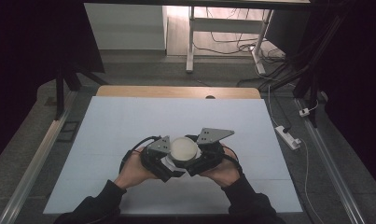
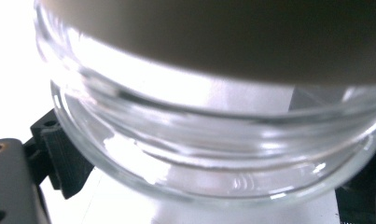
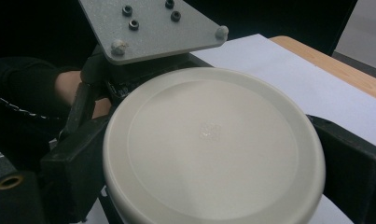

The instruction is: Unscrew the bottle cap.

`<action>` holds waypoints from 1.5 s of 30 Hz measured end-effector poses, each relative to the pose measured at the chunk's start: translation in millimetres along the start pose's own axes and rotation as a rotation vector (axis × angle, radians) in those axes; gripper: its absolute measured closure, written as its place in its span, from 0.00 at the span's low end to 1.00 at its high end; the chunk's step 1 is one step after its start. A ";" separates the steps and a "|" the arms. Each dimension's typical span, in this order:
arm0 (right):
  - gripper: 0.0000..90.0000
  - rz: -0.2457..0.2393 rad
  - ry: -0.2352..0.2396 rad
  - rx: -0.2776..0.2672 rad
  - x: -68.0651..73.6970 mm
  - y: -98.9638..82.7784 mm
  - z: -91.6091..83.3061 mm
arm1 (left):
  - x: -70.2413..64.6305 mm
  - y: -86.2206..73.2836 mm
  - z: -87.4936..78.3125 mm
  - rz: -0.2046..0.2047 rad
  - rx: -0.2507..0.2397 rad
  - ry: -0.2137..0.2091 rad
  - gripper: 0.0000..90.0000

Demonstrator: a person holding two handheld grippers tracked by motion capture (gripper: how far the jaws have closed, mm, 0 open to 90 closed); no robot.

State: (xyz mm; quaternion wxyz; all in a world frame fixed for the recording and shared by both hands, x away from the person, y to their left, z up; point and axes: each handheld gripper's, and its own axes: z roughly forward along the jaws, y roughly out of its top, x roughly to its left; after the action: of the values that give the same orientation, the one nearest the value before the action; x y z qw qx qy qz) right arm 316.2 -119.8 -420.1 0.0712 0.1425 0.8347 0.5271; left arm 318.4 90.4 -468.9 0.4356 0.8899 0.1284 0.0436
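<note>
We are gripping a glass jar (image 1: 176, 164) near the white mat's (image 1: 129, 126) front edge: left gripper (image 1: 163, 161) clamping the glass body, right gripper (image 1: 200, 158) closed around the cream lid (image 3: 213, 149). We are keeping the body steady and twisting the lid level, we judge

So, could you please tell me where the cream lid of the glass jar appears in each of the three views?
High view: the cream lid lies low at centre, between the left gripper and right gripper.
Left gripper view: its underside edge spans the top, above the glass jar.
Right gripper view: it lies at centre, seen from above.
Shared landmark: the white table cover, also visible at and.
</note>
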 end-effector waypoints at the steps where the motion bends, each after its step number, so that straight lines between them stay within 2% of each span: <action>1: 0.08 0.000 0.000 -0.001 0.0 0.2 -0.3 | 0.1 -0.2 0.0 0.000 0.002 0.003 0.08; 11: 0.08 -0.001 -0.011 -0.006 0.1 1.7 -4.1 | 3.3 -2.6 -0.1 -0.008 0.011 0.028 0.08; 18: 0.08 -0.001 -0.032 -0.007 -0.7 -0.4 -8.2 | 9.5 -5.8 0.1 -0.033 0.014 0.055 0.08; 31: 0.08 0.012 -0.037 -0.005 2.9 -2.8 -14.9 | 21.8 -10.8 -0.2 -0.077 0.018 0.105 0.08; 34: 0.08 0.017 -0.038 -0.005 3.0 -4.4 -15.8 | 25.5 -11.7 -1.3 -0.098 0.002 0.118 0.08; 38: 0.08 0.020 -0.040 -0.002 3.6 -6.9 -16.8 | 29.1 -12.3 -2.9 -0.099 0.006 0.132 0.08; 39: 0.08 0.021 -0.042 -0.002 3.9 -7.7 -16.9 | 31.0 -12.8 -3.3 -0.114 -0.005 0.142 0.08; 45: 0.08 0.026 -0.039 0.008 7.0 -14.4 -16.6 | 37.2 -12.7 -5.3 -0.128 -0.017 0.161 0.08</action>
State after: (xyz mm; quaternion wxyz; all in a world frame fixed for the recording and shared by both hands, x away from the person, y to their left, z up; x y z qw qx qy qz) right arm 302.7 -137.6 -425.7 0.0803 0.1638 0.8334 0.5217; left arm 350.8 111.8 -476.9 0.4332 0.8697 0.2193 0.0883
